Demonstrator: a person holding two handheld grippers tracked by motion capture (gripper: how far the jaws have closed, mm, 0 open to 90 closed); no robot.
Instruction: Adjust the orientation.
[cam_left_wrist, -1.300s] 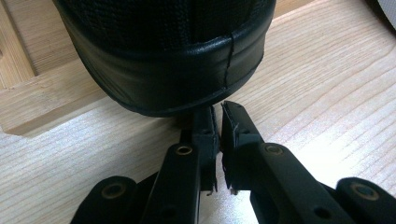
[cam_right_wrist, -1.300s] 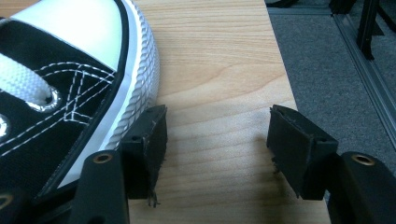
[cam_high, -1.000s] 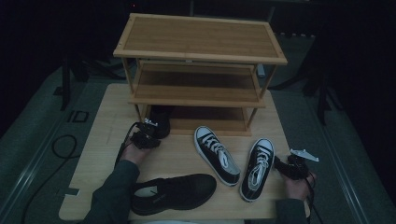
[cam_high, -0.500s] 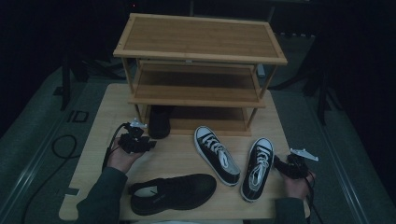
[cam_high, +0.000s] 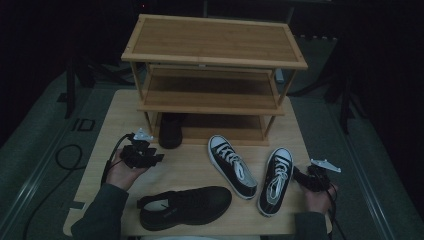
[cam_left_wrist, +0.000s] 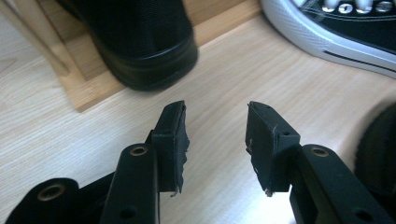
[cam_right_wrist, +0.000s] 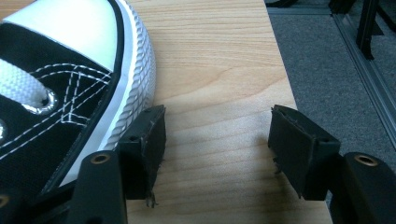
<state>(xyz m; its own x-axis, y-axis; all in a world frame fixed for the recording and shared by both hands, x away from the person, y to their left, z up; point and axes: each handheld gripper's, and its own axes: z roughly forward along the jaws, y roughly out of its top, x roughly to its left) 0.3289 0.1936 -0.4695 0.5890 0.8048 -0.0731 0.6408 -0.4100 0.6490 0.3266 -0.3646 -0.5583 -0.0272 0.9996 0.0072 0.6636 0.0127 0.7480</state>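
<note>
The only marking that can be made out is "ID" in dark letters on the grey floor mat left of the table; the insole print inside the black shoe is too small to read

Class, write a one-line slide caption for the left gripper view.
Open left gripper above the wooden table, facing the black shoe on the rack's bottom shelf.
</note>
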